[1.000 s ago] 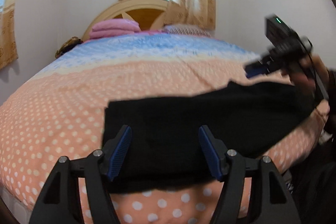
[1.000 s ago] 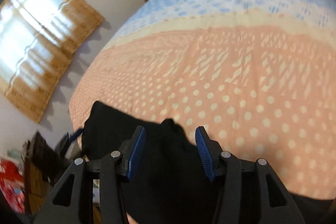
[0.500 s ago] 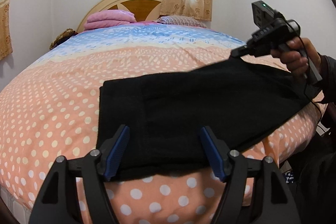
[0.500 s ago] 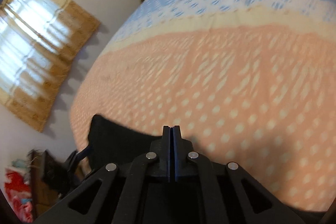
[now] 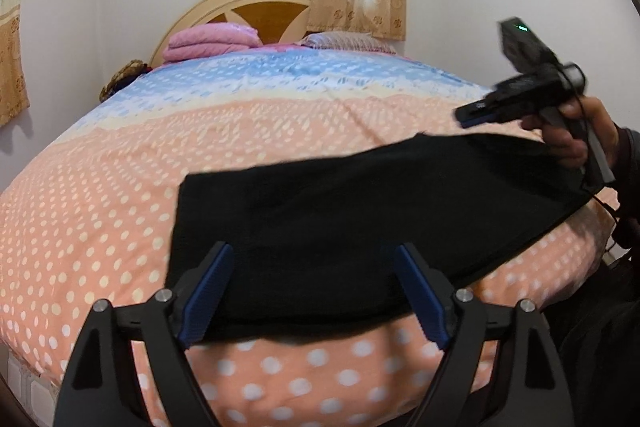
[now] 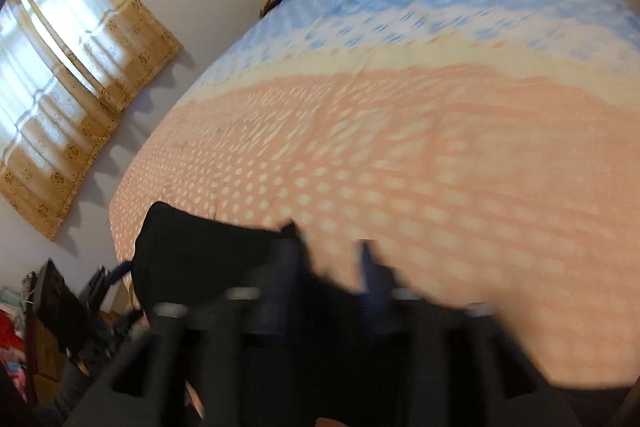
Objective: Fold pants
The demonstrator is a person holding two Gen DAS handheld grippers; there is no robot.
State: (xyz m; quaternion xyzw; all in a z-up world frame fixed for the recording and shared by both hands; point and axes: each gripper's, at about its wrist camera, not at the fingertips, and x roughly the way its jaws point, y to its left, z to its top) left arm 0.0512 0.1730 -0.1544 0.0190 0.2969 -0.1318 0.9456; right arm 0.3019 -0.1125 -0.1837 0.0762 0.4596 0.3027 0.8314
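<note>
Pants lie flat, folded, at the bed's near edge, from 7 to 3 o'clock in the left wrist view. Left gripper is wider than a second ago and opening, pads clear of the cloth, holding nothing. Right gripper was clamped shut half a second ago; now its jaws are apart and opening, blurred, holding nothing, lifted off the pants' right end at 3 o'clock.

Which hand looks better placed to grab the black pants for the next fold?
Probably the left gripper: its opening jaws straddle the black pants at the near edge. The right gripper hovers above them, also opening.
</note>
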